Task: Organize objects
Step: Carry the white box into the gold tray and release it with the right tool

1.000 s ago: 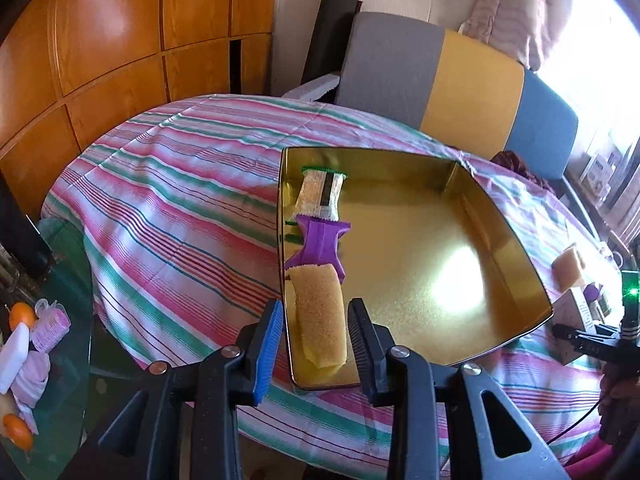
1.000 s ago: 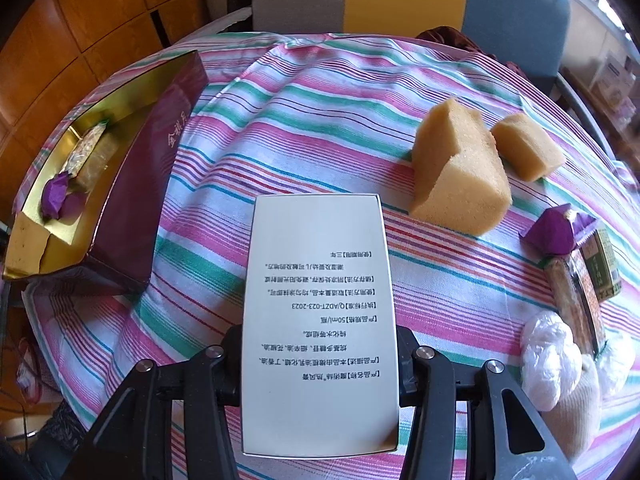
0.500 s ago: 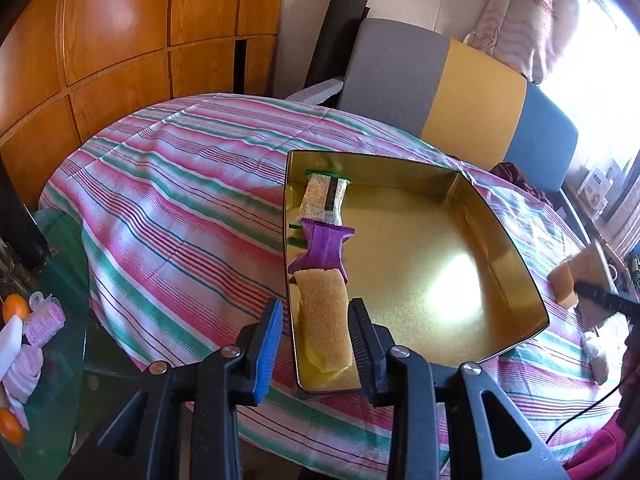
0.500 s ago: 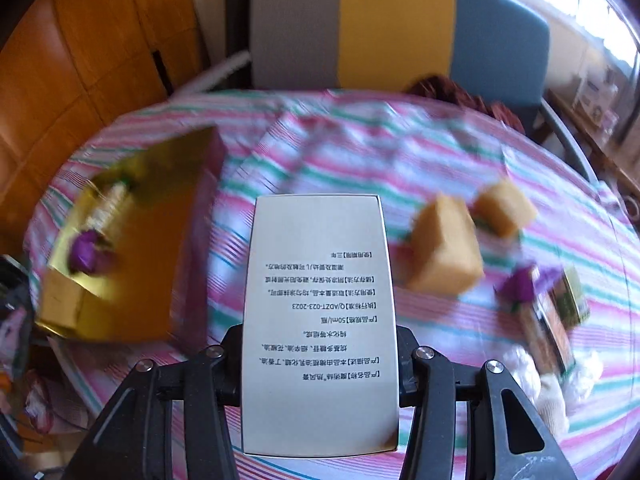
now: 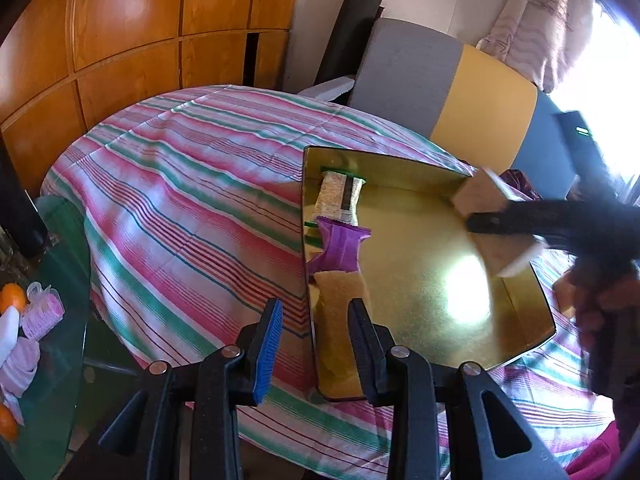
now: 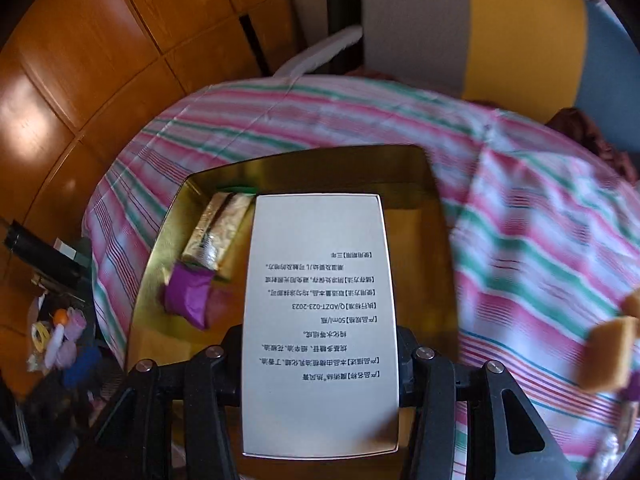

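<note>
Right gripper clamped on the sides of a white box with printed text, box held above the open gold tin on the striped tablecloth, over its right part in the left wrist view. Left gripper low over the tin's near left corner, jaws apart with nothing pressed between them, near wall and a tan sponge showing in the gap. Along the tin's left wall, beyond the sponge: a purple packet, then a clear snack bar wrapper.
</note>
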Tool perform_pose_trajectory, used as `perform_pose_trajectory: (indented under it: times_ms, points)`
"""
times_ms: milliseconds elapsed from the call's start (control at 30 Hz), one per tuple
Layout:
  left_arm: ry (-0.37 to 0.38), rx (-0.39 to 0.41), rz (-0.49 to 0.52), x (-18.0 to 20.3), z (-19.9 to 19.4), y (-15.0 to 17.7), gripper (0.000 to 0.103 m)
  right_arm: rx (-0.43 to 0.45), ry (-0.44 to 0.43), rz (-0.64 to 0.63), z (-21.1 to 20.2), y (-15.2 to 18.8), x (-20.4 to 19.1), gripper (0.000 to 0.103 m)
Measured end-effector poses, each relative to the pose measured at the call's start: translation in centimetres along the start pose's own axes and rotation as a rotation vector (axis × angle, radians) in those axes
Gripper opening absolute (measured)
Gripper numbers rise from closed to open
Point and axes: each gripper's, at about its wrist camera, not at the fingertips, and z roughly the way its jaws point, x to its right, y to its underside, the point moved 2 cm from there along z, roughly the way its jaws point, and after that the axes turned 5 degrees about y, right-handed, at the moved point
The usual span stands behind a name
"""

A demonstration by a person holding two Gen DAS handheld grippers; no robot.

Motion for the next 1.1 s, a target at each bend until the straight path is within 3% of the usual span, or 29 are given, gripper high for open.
perform_pose_trajectory:
  times_ms: [333,433,567,900,1033,1100]
  points:
    - [-0.002,-0.018,-0.058,-2.0,0.9,-0.2,0.033,-0.098,0.03,0.105,7.4,-4.5,-3.4,0.052]
    - [0.0,-0.023,-0.066,-2.2,1.1,-0.1,0.033,-0.1,-0.064,0.208,8.5,-5.6,-3.3,0.064]
    - [0.003,-0.021,-0.065,-2.2,1.1,-0.2,0.033,-0.09,-0.17,0.237,8.1,-5.6,-3.5,0.069]
    - [-0.002,0.004,-0.053,-1.9,0.4,-0.4,0.033,-0.055,-0.202,0.145,4.5,-1.7,-3.9,0.073]
    - [-0.005,0.006,-0.046,-1.7,0.3,-0.4,0.033,-0.064,-0.132,0.054,5.1,-0.6,-5.0,0.068]
    - [-0.004,0.01,-0.04,-1.5,0.1,-0.3,0.033,-0.068,-0.123,0.046,6.0,-1.1,-5.3,0.05]
